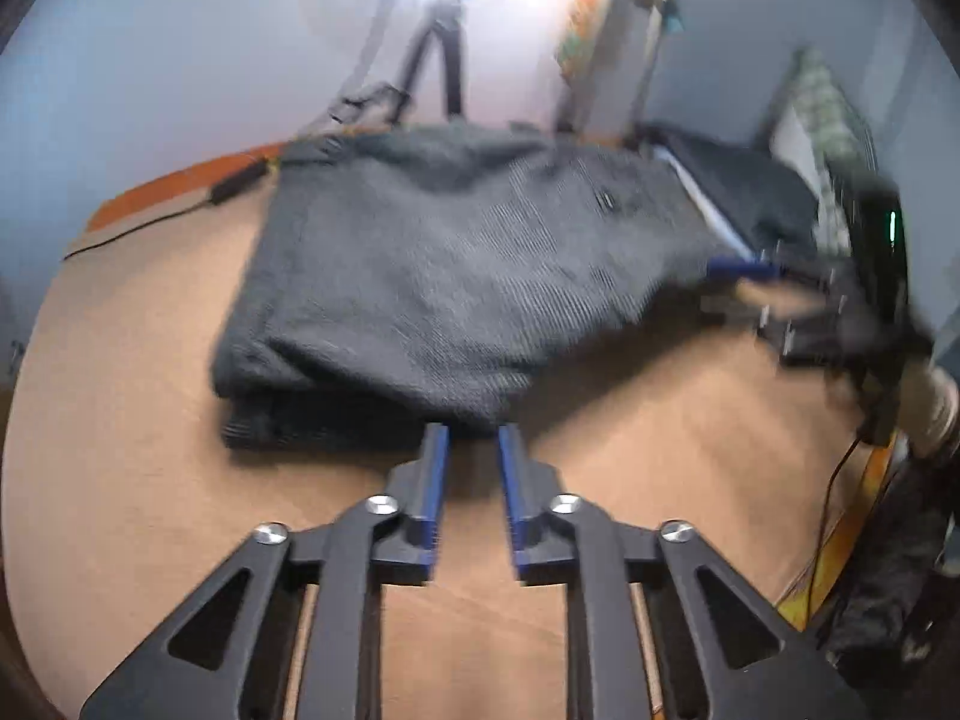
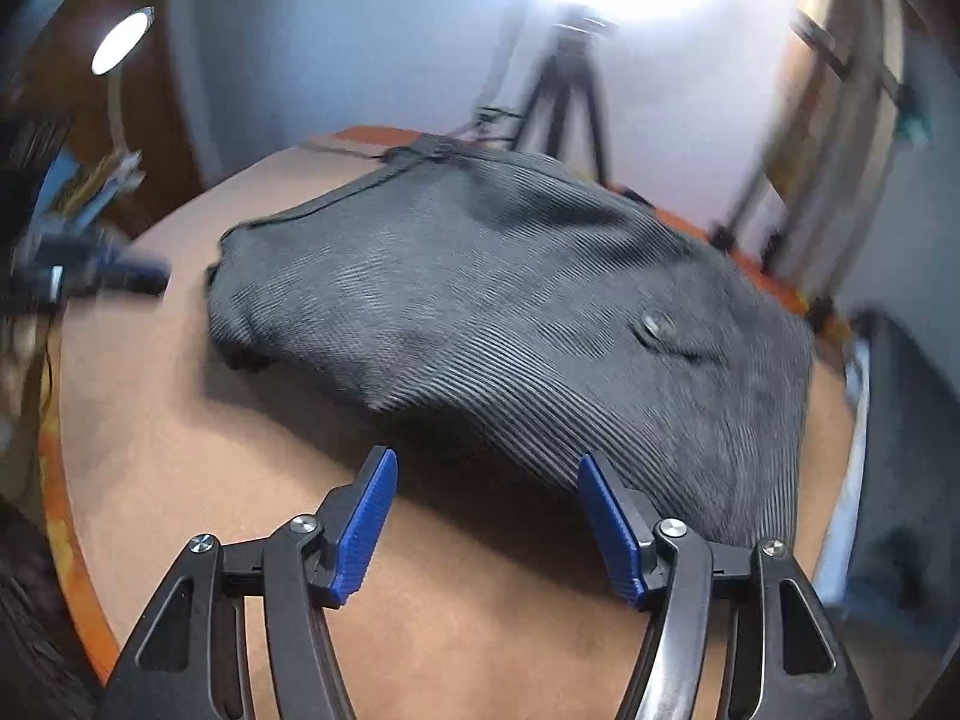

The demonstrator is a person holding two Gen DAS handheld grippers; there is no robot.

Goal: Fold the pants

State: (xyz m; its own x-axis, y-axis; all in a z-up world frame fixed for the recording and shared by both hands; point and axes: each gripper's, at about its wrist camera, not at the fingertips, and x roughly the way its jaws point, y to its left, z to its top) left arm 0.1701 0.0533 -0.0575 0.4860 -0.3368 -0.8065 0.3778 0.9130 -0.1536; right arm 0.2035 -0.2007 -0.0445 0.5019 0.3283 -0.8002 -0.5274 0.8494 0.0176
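Dark grey corduroy pants [image 1: 444,276] lie folded in a thick bundle on the brown table [image 1: 150,408]. My left gripper [image 1: 473,433] is at the bundle's near edge, its blue pads [image 1: 437,474] slightly apart with no cloth between them. In the right wrist view the pants [image 2: 510,312] show a button [image 2: 655,324] on top. My right gripper [image 2: 486,468] is wide open and empty just in front of the near edge. The right gripper also shows blurred at the right in the left wrist view [image 1: 744,279].
A tripod [image 2: 570,90] stands behind the table by the wall. A black cable and adapter [image 1: 234,186] lie at the table's far left. A desk lamp [image 2: 120,42] is at the left. Dark cloth and clutter [image 1: 750,180] lie off the table's right.
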